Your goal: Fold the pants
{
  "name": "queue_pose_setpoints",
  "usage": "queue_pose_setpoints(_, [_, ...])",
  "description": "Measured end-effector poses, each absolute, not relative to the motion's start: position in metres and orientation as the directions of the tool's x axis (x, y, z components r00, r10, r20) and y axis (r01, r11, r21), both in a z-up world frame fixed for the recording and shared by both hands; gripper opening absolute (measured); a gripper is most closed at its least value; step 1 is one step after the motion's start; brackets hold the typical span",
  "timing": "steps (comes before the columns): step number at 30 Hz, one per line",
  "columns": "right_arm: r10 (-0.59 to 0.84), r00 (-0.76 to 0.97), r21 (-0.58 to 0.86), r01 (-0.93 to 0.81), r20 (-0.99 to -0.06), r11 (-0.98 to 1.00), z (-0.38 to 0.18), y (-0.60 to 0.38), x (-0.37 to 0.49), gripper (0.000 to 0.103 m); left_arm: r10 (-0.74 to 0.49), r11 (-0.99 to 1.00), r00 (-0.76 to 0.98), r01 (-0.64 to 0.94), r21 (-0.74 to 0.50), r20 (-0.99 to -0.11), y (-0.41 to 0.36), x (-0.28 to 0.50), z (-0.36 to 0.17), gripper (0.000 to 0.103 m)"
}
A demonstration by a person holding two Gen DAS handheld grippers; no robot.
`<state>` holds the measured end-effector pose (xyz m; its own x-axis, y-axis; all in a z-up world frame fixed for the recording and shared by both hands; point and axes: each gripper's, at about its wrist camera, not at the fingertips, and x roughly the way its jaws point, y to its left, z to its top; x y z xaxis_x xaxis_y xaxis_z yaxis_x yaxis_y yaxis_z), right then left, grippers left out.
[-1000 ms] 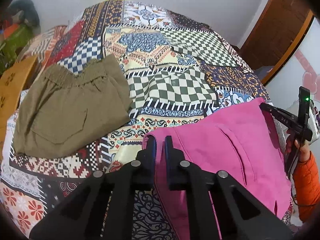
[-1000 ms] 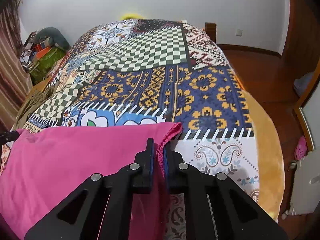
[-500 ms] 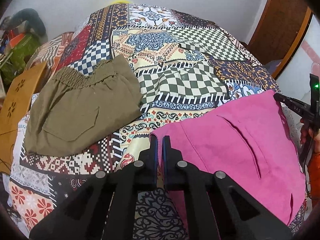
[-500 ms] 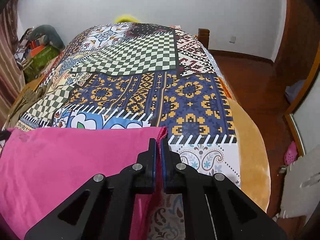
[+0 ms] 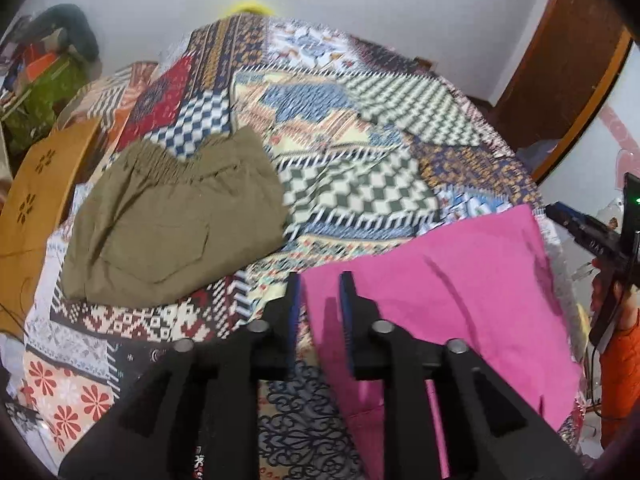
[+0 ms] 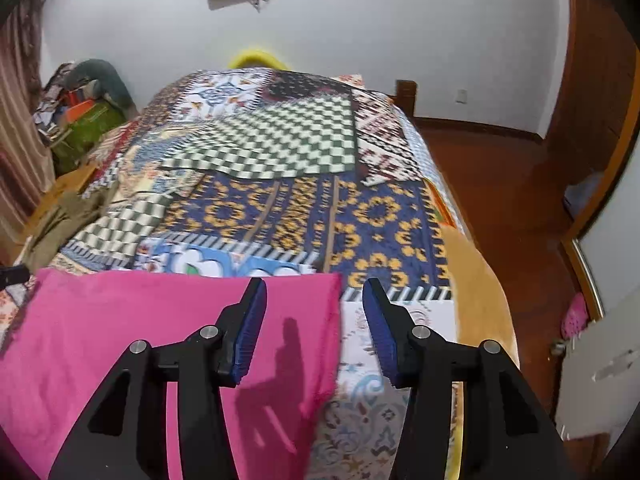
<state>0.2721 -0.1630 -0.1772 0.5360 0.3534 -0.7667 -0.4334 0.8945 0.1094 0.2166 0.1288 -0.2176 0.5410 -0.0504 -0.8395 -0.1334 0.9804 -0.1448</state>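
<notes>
Pink pants [image 5: 448,288] lie flat on the patterned bedspread [image 5: 352,184] near the bed's front edge. My left gripper [image 5: 319,292] is open a little, above the pants' left corner, holding nothing. My right gripper [image 6: 315,300] is open wide above the right corner of the pink pants [image 6: 132,332], holding nothing. The right gripper also shows at the right edge of the left wrist view [image 5: 600,236], held by a hand in an orange sleeve.
Folded olive pants [image 5: 172,216] lie on the bedspread to the left, also seen in the right wrist view [image 6: 60,216]. An orange wooden board [image 5: 36,196] stands left of the bed. Clutter is piled at the far left [image 6: 80,108]. Wooden floor [image 6: 512,200] lies right of the bed.
Both grippers were shut on the pink pants' corners; now both have opened and let go. The pants lie flat on the bed. Both grippers have lifted and drawn back slightly.
</notes>
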Motion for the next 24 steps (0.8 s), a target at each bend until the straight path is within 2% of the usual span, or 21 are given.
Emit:
queue_pose_setpoints(1, [0.371, 0.528, 0.122, -0.447, -0.764, 0.886, -0.176, -0.159, 0.27, 0.046, -0.057, 0.982, 0.547, -0.121, -0.146, -0.835, 0.125, 0.217, -0.215, 0.041])
queue_pose_setpoints(3, [0.41, 0.494, 0.151, -0.481, -0.767, 0.864, -0.178, -0.147, 0.266, 0.046, -0.071, 0.985, 0.545, -0.092, -0.144, -0.835, 0.113, 0.221, -0.216, 0.058])
queue_pose_setpoints(4, [0.419, 0.477, 0.159, -0.495, -0.772, 0.854, -0.181, -0.141, 0.265, 0.046, -0.081, 0.986, 0.538, -0.077, -0.145, -0.839, 0.105, 0.224, -0.219, 0.062])
queue_pose_setpoints(12, [0.393, 0.323, 0.152, -0.574, -0.861, 0.805, -0.229, -0.103, 0.248, 0.046, -0.141, 0.981, 0.453, -0.057, -0.186, -0.88, 0.094, 0.23, -0.263, 0.062])
queue_pose_setpoints(17, [0.411, 0.304, 0.183, -0.567, -0.86, 0.803, -0.229, -0.111, 0.248, 0.047, -0.122, 0.985, 0.458, -0.051, -0.162, -0.881, 0.092, 0.226, -0.26, 0.062])
queue_pose_setpoints(24, [0.372, 0.314, 0.15, -0.553, -0.873, 0.819, -0.215, -0.123, 0.238, 0.047, -0.076, 0.987, 0.463, -0.087, -0.131, -0.883, 0.098, 0.208, -0.246, 0.062])
